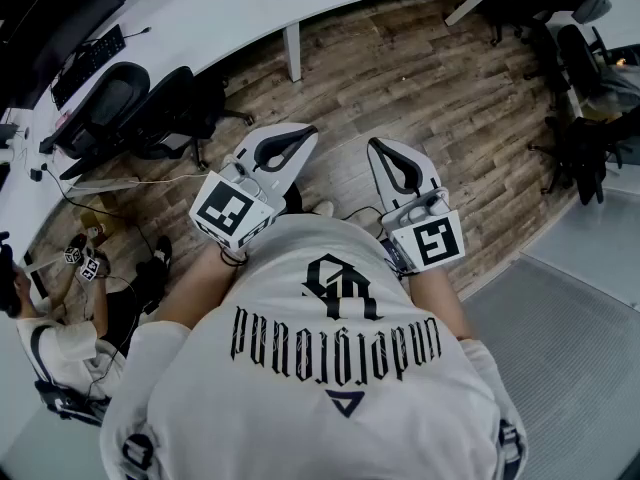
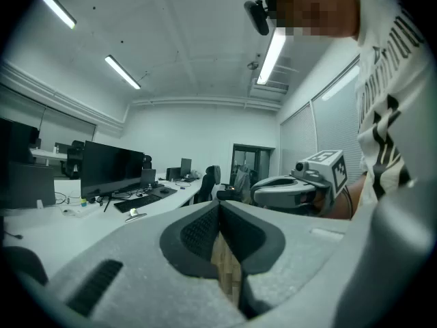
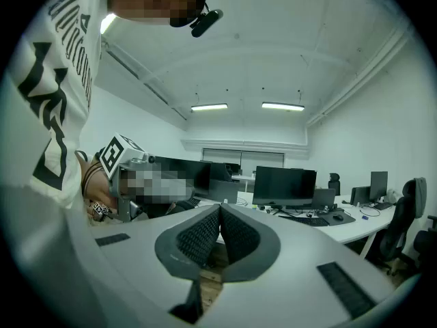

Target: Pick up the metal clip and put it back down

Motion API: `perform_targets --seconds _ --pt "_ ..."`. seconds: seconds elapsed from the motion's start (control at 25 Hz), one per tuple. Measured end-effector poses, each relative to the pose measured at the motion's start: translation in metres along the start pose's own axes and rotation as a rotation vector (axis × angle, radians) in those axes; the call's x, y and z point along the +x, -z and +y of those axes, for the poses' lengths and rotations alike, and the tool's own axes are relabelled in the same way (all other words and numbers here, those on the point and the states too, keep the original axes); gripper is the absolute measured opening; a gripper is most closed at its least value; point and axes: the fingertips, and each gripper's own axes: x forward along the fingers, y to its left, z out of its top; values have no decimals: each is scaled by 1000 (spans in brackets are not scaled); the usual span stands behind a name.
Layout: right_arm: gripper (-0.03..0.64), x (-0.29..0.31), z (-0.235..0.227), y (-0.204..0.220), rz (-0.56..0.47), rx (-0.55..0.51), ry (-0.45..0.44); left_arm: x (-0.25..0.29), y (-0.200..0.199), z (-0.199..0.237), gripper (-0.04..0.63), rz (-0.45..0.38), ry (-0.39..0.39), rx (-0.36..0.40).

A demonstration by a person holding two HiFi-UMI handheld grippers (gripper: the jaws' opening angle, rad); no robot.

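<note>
No metal clip shows in any view. In the head view I hold both grippers close in front of my chest, above a wooden floor (image 1: 400, 78). My left gripper (image 1: 303, 134) is shut, its pads meeting at the tips with nothing between them; its own view shows the same (image 2: 219, 207). My right gripper (image 1: 379, 147) is also shut and empty, its ribbed pads (image 3: 205, 234) pressed together. Both point forward, side by side and a little apart. Each gripper sees the other's marker cube (image 2: 330, 171) (image 3: 117, 154).
A long curved white desk (image 1: 250, 8) runs across the far side, with black office chairs (image 1: 110, 108) at its left. Another person (image 1: 60, 343) sits low at the left. Grey flooring (image 1: 580, 338) lies at the right. Monitors (image 3: 283, 186) and a keyboard stand on desks.
</note>
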Motion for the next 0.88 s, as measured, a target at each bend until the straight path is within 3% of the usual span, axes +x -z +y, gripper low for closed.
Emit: perform_targets --seconds 0.4,0.88 --pt "15 69 -14 -5 12 10 25 -3 0 74 14 -2 -1 -28" --pt "15 159 -46 -29 17 40 114 6 -28 171 14 -9 118 -22"
